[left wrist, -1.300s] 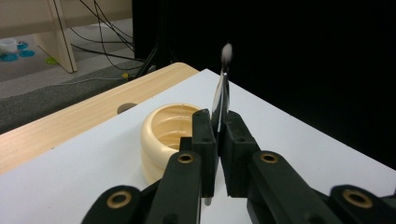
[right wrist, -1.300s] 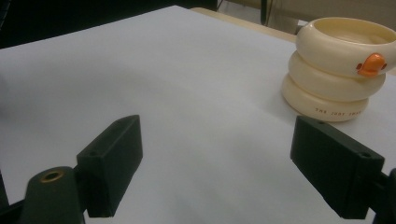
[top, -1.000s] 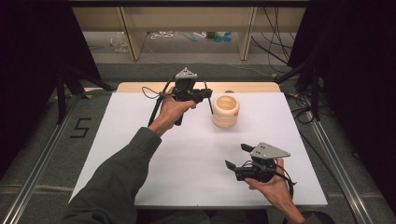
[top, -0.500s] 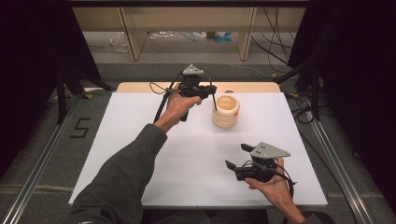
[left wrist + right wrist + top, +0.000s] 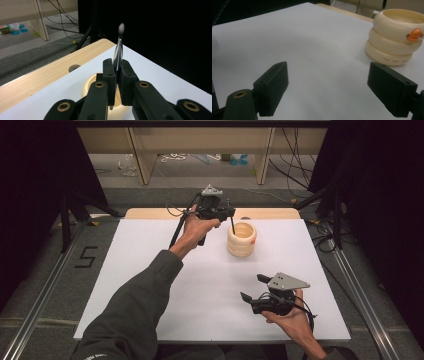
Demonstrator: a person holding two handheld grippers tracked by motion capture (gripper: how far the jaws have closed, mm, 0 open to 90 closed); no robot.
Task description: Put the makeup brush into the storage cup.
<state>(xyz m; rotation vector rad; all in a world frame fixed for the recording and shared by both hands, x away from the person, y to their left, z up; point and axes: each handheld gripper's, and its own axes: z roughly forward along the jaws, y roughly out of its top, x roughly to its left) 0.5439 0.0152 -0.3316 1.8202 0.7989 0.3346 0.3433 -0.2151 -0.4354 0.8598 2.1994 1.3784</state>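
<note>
moved: left gripper (image 5: 226,213) is further right, above cream holder (image 5: 241,239) | grip: clenched on thin brush (image 5: 119,48); right gripper (image 5: 253,288) released | risk: brush tip catches rim, holder tips

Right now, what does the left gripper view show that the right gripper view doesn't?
Left gripper view: the left gripper shut on a thin brush, tip up, above the holder, and the table's wooden edge. Right gripper view: the right gripper open over the white mat, and the holder's orange beak. Both: the cream ringed holder.
</note>
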